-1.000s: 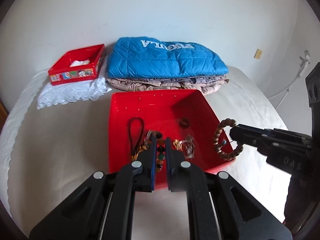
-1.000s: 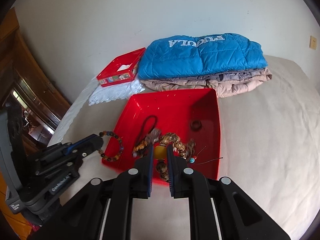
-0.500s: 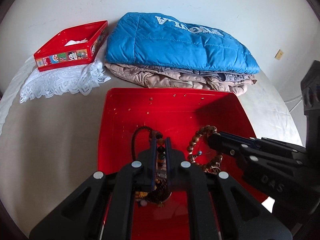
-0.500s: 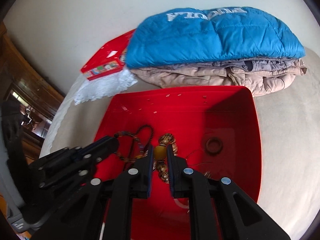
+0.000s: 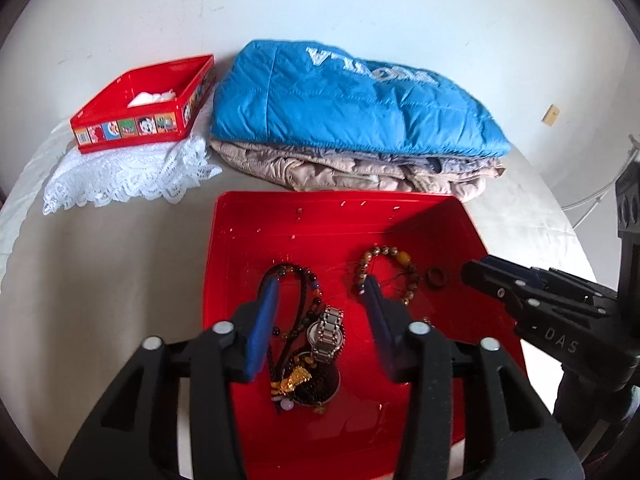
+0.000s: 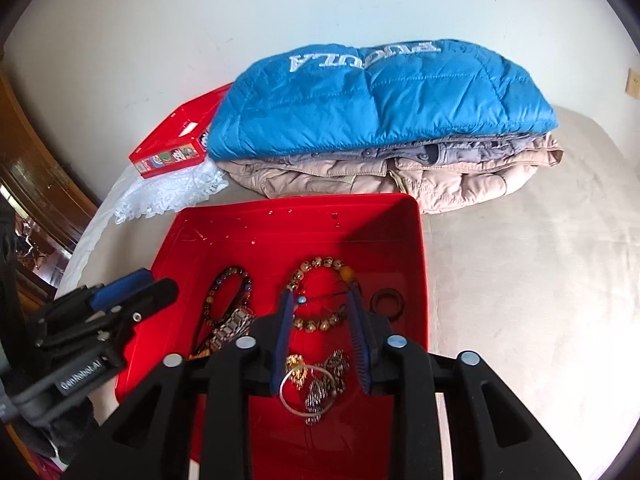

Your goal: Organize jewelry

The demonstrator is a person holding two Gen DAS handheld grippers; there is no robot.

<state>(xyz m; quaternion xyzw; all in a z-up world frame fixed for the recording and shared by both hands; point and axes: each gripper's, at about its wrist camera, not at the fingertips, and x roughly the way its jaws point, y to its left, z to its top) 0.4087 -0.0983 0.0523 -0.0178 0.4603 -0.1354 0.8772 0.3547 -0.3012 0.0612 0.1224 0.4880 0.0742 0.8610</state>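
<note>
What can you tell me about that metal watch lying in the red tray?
The watch has a silver link band and a round case, and looks like steel. It lies in the red tray on a tangle of dark bead strands, between the open left gripper fingers, which do not touch it. Its dial cannot be read.

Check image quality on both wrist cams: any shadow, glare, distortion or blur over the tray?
Left wrist: strong fisheye bending with dark corners; a shadow covers the right part of the red tray; small glare specks on its floor; jewelry reads sharp. Right wrist: same barrel distortion; shadow across the tray's far right corner; bright wall, no motion blur.
</note>
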